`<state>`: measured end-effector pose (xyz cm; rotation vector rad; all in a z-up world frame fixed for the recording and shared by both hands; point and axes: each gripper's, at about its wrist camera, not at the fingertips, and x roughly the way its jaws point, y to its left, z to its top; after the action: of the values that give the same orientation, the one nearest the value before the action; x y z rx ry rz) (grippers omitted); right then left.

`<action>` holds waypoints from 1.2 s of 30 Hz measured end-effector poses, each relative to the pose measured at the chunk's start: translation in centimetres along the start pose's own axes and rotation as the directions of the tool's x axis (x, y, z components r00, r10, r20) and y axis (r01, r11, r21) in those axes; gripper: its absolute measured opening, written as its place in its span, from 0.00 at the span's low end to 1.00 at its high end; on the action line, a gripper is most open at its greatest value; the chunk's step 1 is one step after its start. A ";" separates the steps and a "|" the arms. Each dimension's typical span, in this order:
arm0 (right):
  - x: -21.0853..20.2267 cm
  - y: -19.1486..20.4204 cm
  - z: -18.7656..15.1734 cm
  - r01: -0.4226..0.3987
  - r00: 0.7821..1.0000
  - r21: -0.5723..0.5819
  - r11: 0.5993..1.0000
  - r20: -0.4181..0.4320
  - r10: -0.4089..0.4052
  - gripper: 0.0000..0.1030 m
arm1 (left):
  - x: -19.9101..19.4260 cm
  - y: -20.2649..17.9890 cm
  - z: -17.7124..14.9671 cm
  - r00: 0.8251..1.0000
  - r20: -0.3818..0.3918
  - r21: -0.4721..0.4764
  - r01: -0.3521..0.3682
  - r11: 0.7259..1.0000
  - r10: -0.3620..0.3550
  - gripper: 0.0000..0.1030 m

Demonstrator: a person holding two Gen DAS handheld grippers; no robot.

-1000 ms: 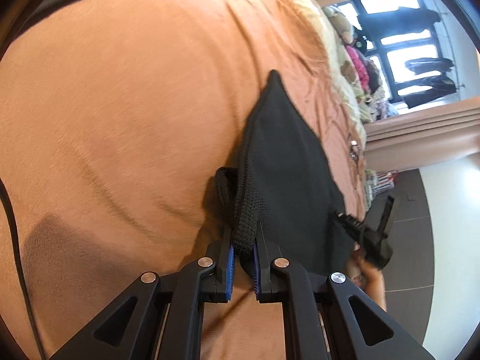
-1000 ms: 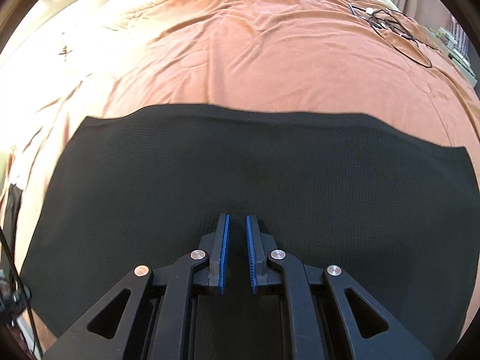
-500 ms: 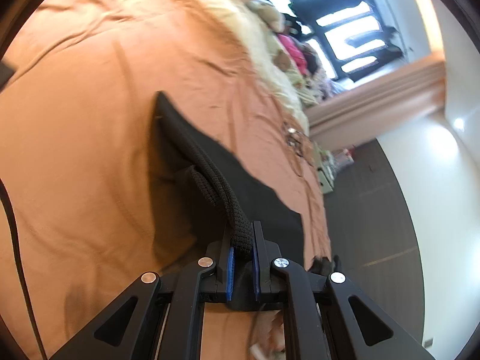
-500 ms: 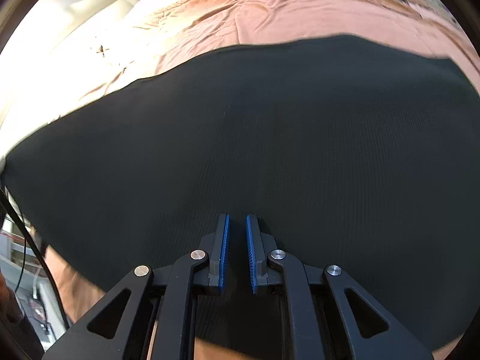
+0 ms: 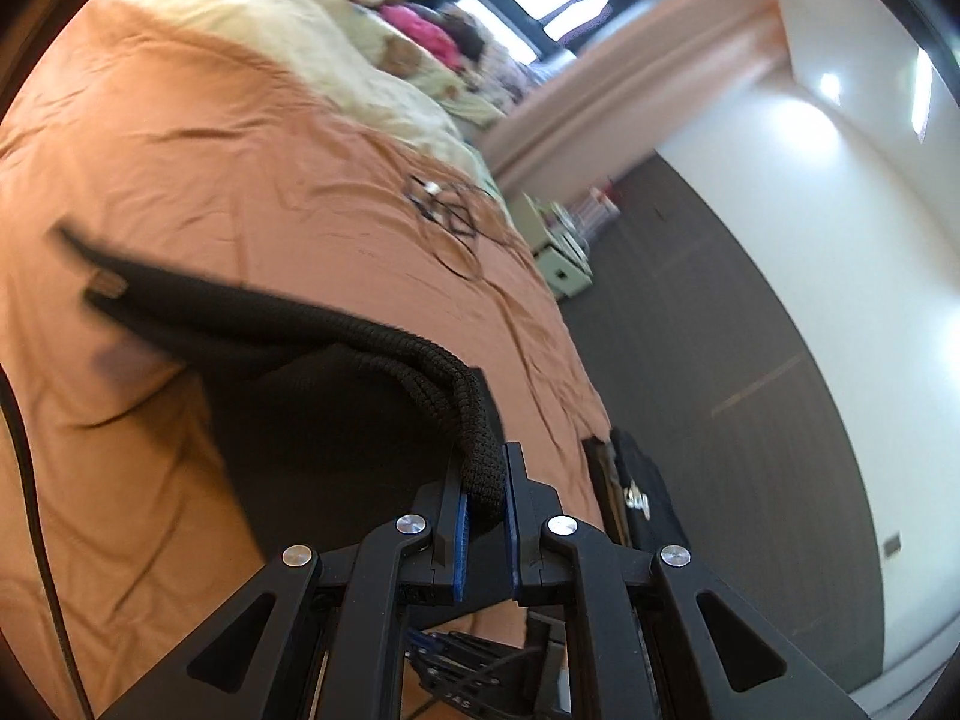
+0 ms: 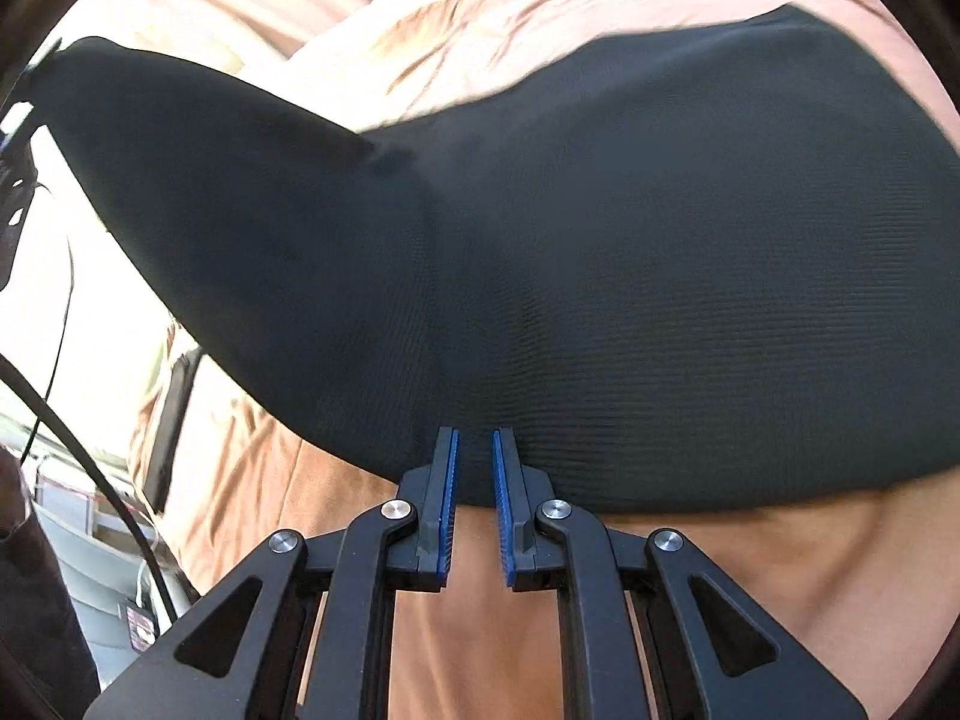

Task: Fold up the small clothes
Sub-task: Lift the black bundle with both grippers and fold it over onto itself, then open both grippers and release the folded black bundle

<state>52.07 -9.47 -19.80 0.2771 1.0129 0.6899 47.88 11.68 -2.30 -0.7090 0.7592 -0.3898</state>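
A black knit garment (image 5: 336, 372) is lifted off the orange bedspread (image 5: 210, 180). My left gripper (image 5: 483, 474) is shut on its thick ribbed hem, which bunches between the blue pads. In the right wrist view the garment (image 6: 600, 276) fills most of the frame, hanging curved above the bedspread (image 6: 690, 588). My right gripper (image 6: 474, 450) is shut on the garment's lower edge, with a narrow gap between the pads. A small tag (image 5: 105, 283) shows at the garment's far corner.
A tangle of black cable (image 5: 450, 210) lies on the bedspread further off. Cream bedding (image 5: 336, 54) and a pile of clothes (image 5: 420, 30) lie near the window. A dark folded item (image 5: 642, 504) sits at the bed's edge beside the dark floor (image 5: 720, 360).
Both grippers have lifted the garment off the bed. The left gripper has swung round toward the room and floor. In the right view the cloth has risen and bedspread shows beneath it.
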 end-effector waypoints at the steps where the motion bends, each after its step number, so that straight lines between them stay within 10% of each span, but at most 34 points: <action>1: -0.9 -0.8 -0.1 -0.006 1.000 0.014 1.000 0.015 0.006 0.09 | 0.9 -0.9 0.0 1.000 -0.014 0.023 0.001 1.000 -0.001 0.09; 6: -4.1 -3.6 -0.4 0.013 0.997 0.044 0.999 0.072 -0.016 0.11 | 4.1 -3.9 -0.5 0.997 -0.070 0.082 0.017 0.997 -0.011 0.09; 11: -7.7 -5.5 -2.2 0.014 0.987 0.082 0.997 0.156 -0.027 0.62 | 7.5 -6.2 -1.1 0.992 -0.124 0.118 0.037 0.992 -0.022 0.09; 24: -13.4 -10.9 -4.9 0.014 0.965 0.211 0.977 0.253 -0.069 0.62 | 17.2 -11.5 -6.1 0.949 -0.314 0.234 0.066 0.970 0.011 0.09; 36: -17.6 -10.3 -9.0 0.037 0.956 0.269 0.962 0.271 -0.113 0.62 | 26.1 -13.0 -11.6 0.867 -0.478 0.317 0.021 0.948 0.141 0.16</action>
<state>42.50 -29.49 -17.71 0.5504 0.8315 0.4293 55.94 -17.12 -11.88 -0.2772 1.1738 -0.6333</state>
